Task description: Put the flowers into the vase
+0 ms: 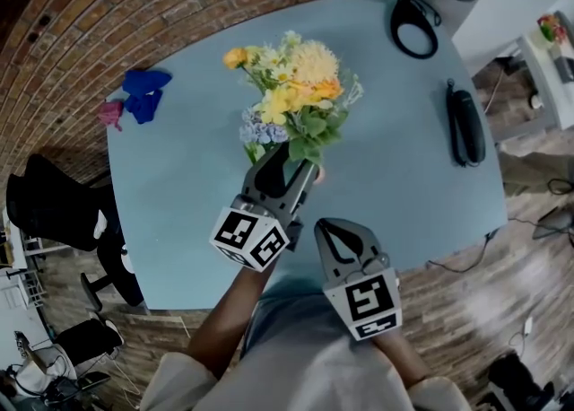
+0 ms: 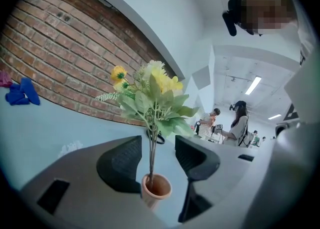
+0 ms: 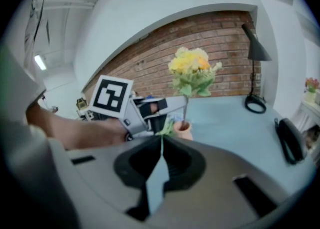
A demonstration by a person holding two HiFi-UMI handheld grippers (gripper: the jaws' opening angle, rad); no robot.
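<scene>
A bunch of yellow, orange, white and pale blue flowers (image 1: 296,86) stands upright with its stems in a small terracotta vase (image 1: 319,173) on the blue table (image 1: 179,185). My left gripper (image 1: 289,160) is open. In the left gripper view its jaws stand on either side of the stems (image 2: 151,148), just above the vase (image 2: 156,189), with no pad touching them. My right gripper (image 1: 330,225) is shut and sits nearer the table's front edge, short of the vase. In the right gripper view a thin green sliver (image 3: 163,132) shows at its closed tips; whether it is pinched I cannot tell.
Blue and pink cloth items (image 1: 139,95) lie at the table's far left. A black lamp base (image 1: 414,25) and a long black object (image 1: 466,122) sit at the right. Black chairs (image 1: 54,203) stand left of the table. People stand far off (image 2: 235,125).
</scene>
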